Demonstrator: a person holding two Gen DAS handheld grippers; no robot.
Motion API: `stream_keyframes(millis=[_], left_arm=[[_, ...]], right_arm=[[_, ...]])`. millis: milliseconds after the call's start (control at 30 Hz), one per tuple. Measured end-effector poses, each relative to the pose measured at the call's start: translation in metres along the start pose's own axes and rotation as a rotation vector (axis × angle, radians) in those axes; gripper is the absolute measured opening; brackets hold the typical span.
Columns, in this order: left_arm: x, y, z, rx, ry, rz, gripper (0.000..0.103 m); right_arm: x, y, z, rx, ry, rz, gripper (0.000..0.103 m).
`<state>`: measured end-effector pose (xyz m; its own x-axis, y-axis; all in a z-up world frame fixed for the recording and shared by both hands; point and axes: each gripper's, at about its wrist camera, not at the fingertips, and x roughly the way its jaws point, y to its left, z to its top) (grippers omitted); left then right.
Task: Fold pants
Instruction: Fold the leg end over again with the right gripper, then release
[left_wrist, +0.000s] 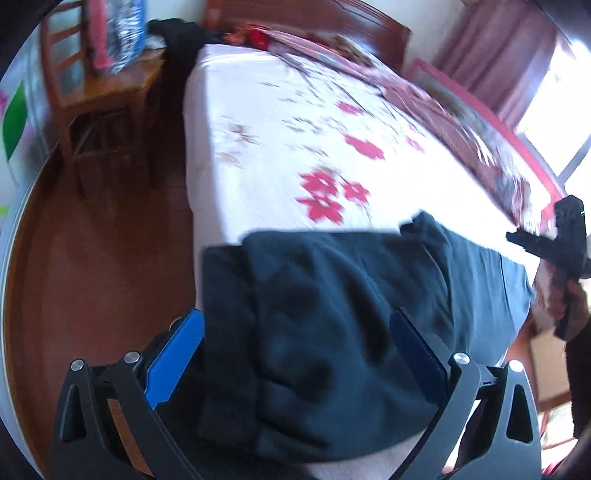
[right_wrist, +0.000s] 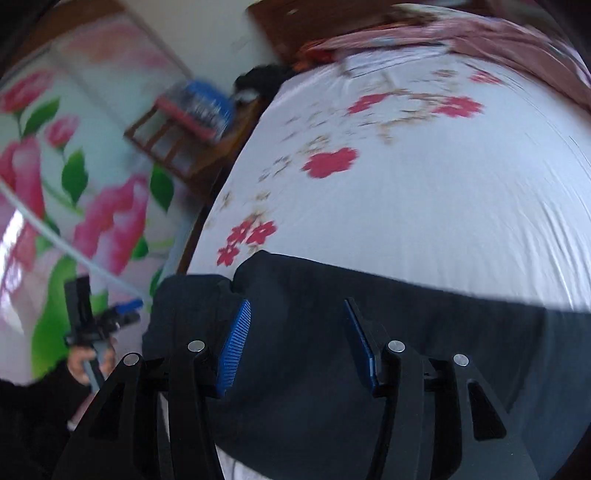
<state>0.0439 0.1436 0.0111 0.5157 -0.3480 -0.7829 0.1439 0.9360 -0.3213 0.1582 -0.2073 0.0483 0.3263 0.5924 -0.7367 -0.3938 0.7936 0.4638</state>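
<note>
Dark navy fleece pants (left_wrist: 332, 332) lie bunched at the near edge of the white floral-print bedsheet (left_wrist: 280, 122); the left gripper (left_wrist: 295, 354) and right gripper (right_wrist: 295, 343) hover spread and empty, likely between folds, needing a fresh grasp.

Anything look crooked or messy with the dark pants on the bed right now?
The dark navy pants lie in a rumpled band across the near edge of the white floral bedsheet, one end overhanging the bed's side. Both the left gripper and right gripper are open above them. Nothing looks damaged.
</note>
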Motion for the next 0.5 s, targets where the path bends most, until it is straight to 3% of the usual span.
stream_keyframes(millis=[67, 100, 167, 200, 300, 400, 433, 500], left_arm=[[0.004, 0.008, 0.008, -0.018, -0.017, -0.013, 0.101], [0.005, 0.009, 0.01, -0.014, -0.024, -0.01, 0.101], [0.011, 0.003, 0.014, 0.006, -0.026, -0.036, 0.101], [0.014, -0.002, 0.015, 0.013, -0.028, -0.051, 0.101], [0.026, -0.021, 0.018, 0.081, -0.015, -0.086, 0.101], [0.045, -0.037, 0.021, 0.162, 0.028, -0.066, 0.101], [0.052, -0.038, 0.021, 0.179, 0.047, -0.044, 0.101], [0.065, -0.038, 0.019, 0.208, 0.08, 0.008, 0.101]], right_arm=[[0.045, 0.012, 0.029, -0.089, 0.128, -0.072, 0.055], [0.063, 0.011, 0.041, -0.108, 0.193, -0.062, 0.055], [0.083, 0.008, 0.056, -0.105, 0.24, -0.005, 0.055], [0.091, 0.009, 0.061, -0.1, 0.275, 0.04, 0.055], [0.113, 0.017, 0.062, -0.143, 0.342, 0.054, 0.055], [0.135, 0.016, 0.053, -0.184, 0.428, -0.018, 0.053], [0.138, 0.02, 0.05, -0.215, 0.426, -0.045, 0.03], [0.133, 0.033, 0.047, -0.273, 0.379, -0.096, 0.016]])
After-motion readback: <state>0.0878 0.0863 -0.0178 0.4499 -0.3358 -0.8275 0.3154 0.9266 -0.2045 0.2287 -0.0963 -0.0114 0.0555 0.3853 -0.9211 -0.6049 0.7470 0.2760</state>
